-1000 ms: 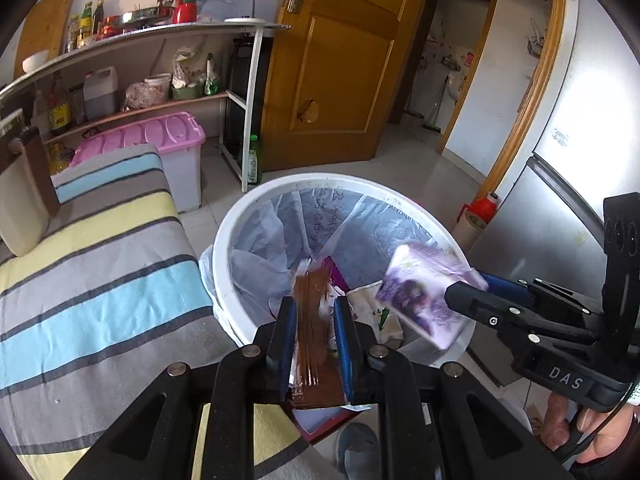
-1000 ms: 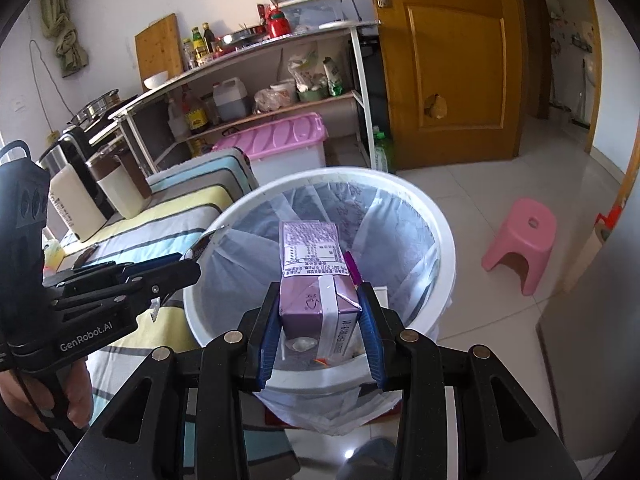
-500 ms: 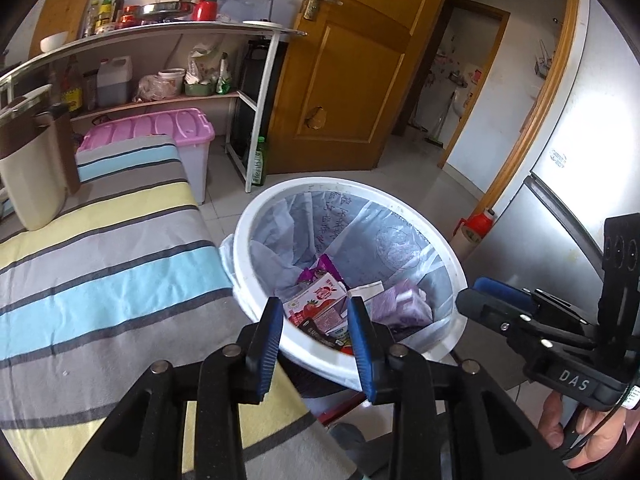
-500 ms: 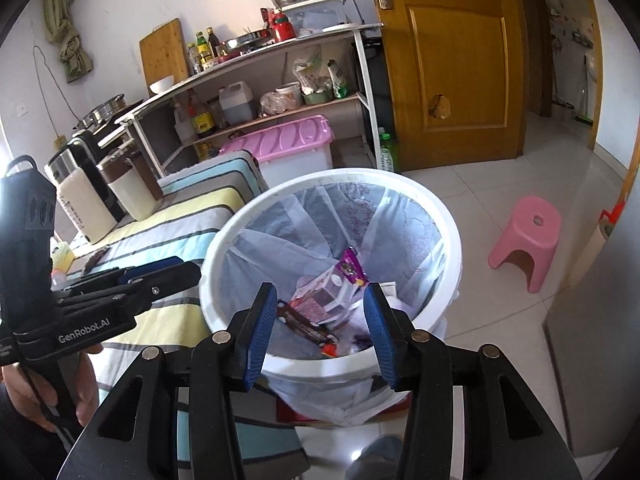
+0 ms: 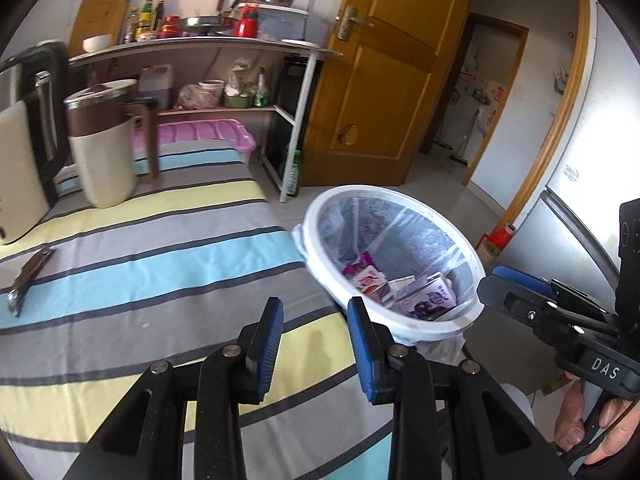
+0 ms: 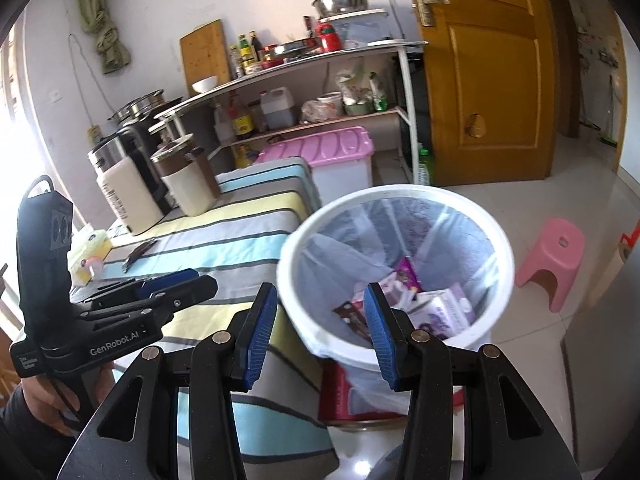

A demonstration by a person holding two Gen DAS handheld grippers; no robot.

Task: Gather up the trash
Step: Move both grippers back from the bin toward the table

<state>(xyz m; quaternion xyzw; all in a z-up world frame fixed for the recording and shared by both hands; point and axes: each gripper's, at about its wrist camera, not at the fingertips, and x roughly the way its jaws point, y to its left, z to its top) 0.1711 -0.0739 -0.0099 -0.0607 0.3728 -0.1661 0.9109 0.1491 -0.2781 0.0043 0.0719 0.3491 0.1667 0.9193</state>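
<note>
The white trash bin (image 5: 384, 190) (image 6: 400, 190) with a clear liner stands on the floor by the table's end. A purple carton (image 5: 428, 298) (image 6: 444, 312) and a brown wrapper (image 6: 352, 314) lie inside among other packets. My left gripper (image 5: 315, 304) hovers open and empty over the striped tablecloth (image 5: 160, 264), just left of the bin; it also shows as the left gripper (image 6: 192, 280) in the right wrist view. My right gripper (image 6: 319, 292) is open and empty at the bin's near left rim. A thin brown piece (image 5: 24, 280) (image 6: 138, 252) lies on the cloth at the far left.
Two jugs (image 5: 104, 148) (image 6: 188, 184) stand at the table's back. A yellow pack (image 6: 90, 248) lies near its left edge. Behind are a loaded shelf (image 6: 320, 92), a pink-lidded box (image 6: 332, 152) and a wooden door (image 6: 492, 72). A pink stool (image 6: 554, 256) stands right of the bin, a fridge (image 5: 572, 216) beside it.
The left gripper let go of the brown wrapper and the right let go of the purple carton; both now lie in the bin. Both grippers drew back from over the bin toward the table.
</note>
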